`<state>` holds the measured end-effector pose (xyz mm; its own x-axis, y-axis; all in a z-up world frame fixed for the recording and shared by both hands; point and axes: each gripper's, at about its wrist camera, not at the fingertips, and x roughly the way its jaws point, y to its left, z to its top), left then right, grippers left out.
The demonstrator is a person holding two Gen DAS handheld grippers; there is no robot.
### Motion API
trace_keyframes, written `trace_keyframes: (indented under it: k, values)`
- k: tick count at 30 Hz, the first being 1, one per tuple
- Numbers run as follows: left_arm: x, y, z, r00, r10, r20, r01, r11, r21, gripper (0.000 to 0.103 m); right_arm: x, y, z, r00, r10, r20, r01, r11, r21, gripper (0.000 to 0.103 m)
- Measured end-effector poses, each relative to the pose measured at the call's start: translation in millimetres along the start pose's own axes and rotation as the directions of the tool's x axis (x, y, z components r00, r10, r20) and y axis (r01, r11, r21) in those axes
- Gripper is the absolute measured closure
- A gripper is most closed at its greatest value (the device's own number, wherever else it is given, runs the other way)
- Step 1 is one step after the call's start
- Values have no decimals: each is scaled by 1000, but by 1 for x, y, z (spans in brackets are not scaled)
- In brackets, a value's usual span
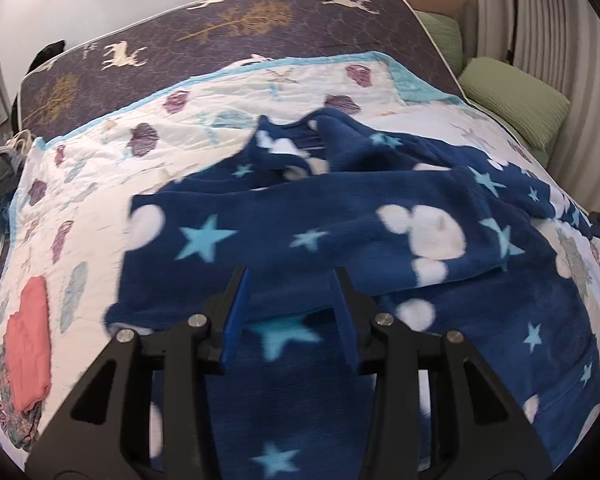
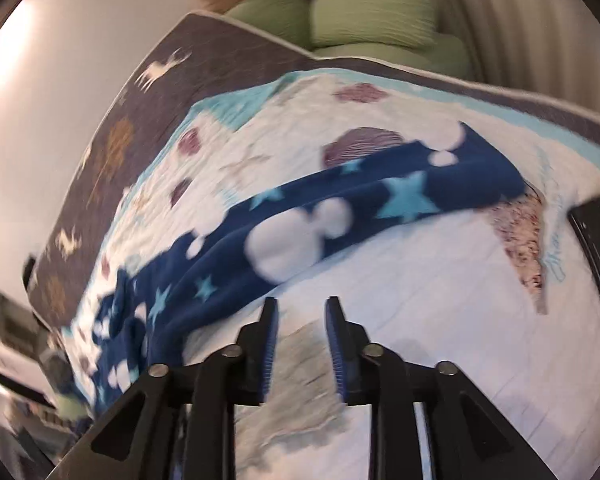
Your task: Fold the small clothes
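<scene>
Step in hand: release after a fold of the navy star-print garment (image 1: 340, 216), which lies on the bed's shell-print quilt (image 1: 112, 176). The left tool (image 1: 290, 280) stands partly open directly above the fleece, nothing pinched between its blue pads. The right tool (image 2: 302, 308) is narrowly open and empty, over bare quilt, with a long navy strip (image 2: 340, 208) just ahead of it. The next move likely calls for regrasping an edge for a further fold. The quilt lies open ahead of both tools. A coral folded item (image 1: 28, 340) sits well left of the left tool.
</scene>
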<state>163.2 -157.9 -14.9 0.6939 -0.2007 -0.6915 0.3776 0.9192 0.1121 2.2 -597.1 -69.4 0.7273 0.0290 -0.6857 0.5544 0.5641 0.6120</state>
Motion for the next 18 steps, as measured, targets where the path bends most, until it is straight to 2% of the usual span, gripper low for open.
trace_keyframes:
  k: [4, 12, 15, 18]
  values:
    - [9, -20, 4, 1000, -21, -16, 21, 1000, 7, 60, 9, -36, 14, 999, 46, -17, -44, 990, 132, 56]
    - [22, -37, 10, 999, -19, -38, 20, 1000, 20, 60, 43, -82, 42, 997, 74, -26, -61, 940, 335, 47]
    - [23, -35, 11, 999, -18, -40, 19, 1000, 12, 60, 53, -90, 49, 995, 103, 5, -96, 912, 399, 44]
    - [22, -31, 10, 999, -17, -39, 17, 1000, 10, 60, 57, -100, 58, 994, 97, 55, -111, 879, 463, 42]
